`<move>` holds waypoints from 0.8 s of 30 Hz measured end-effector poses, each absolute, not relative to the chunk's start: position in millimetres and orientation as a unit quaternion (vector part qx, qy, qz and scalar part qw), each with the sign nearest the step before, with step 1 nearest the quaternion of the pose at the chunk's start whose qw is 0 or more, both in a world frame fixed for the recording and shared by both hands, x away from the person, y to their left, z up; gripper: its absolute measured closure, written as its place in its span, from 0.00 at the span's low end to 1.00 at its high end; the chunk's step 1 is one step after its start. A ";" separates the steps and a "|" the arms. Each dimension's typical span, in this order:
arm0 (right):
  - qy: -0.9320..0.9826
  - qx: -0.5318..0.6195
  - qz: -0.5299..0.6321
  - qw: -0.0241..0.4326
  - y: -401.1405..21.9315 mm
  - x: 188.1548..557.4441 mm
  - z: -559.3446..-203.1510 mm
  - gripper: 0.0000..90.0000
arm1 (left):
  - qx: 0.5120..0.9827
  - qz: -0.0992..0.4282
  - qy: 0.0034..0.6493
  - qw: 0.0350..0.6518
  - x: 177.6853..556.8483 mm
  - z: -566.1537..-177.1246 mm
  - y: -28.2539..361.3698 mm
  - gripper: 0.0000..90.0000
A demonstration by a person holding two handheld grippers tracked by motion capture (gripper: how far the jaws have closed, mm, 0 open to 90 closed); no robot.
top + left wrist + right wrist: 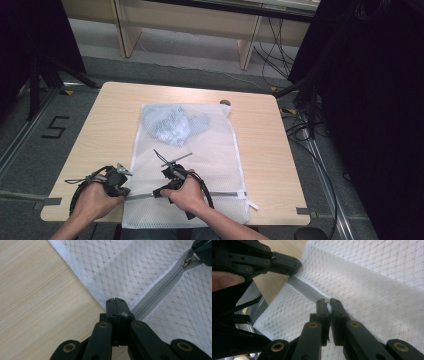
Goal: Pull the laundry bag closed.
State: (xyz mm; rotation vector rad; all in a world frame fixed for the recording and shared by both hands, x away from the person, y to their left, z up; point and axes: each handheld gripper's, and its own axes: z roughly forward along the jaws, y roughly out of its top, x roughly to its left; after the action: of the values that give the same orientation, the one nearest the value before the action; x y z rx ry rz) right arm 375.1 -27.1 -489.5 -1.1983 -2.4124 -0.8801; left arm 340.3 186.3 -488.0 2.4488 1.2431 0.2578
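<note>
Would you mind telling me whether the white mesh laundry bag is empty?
Not empty: the white mesh laundry bag holds a crumpled pale-blue garment at its far end.

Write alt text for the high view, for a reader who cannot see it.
Two hands hold grippers over the near end of a white mesh laundry bag on a wooden table. The left gripper pinches the end of the grey zipper; the right gripper grips the zipper beside it. Crumpled pale clothing lies inside the bag's far end.
</note>
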 end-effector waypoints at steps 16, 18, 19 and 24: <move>-0.837 -0.428 -0.302 0.157 -36.2 375.4 -490.6 0.97 | 0.871 0.094 0.441 0.195 340.1 -488.9 186.4 1.00; -0.837 -0.435 -0.294 0.153 -38.0 374.8 -490.7 0.97 | 0.871 0.094 0.441 0.197 340.1 -489.1 186.4 1.00; -0.837 -0.435 -0.294 0.153 -38.0 374.8 -490.7 0.97 | 0.871 0.094 0.441 0.197 340.1 -489.2 186.4 1.00; -0.842 -0.416 -0.307 0.154 -43.0 376.0 -490.8 0.97 | 0.870 0.094 0.441 0.198 340.1 -489.2 186.9 1.00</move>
State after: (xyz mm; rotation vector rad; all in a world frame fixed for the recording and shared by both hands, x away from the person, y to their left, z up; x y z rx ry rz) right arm 376.0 -43.0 -490.8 -1.1939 -2.4142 -0.8797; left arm 340.1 186.9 -489.2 2.4351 1.2340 0.2617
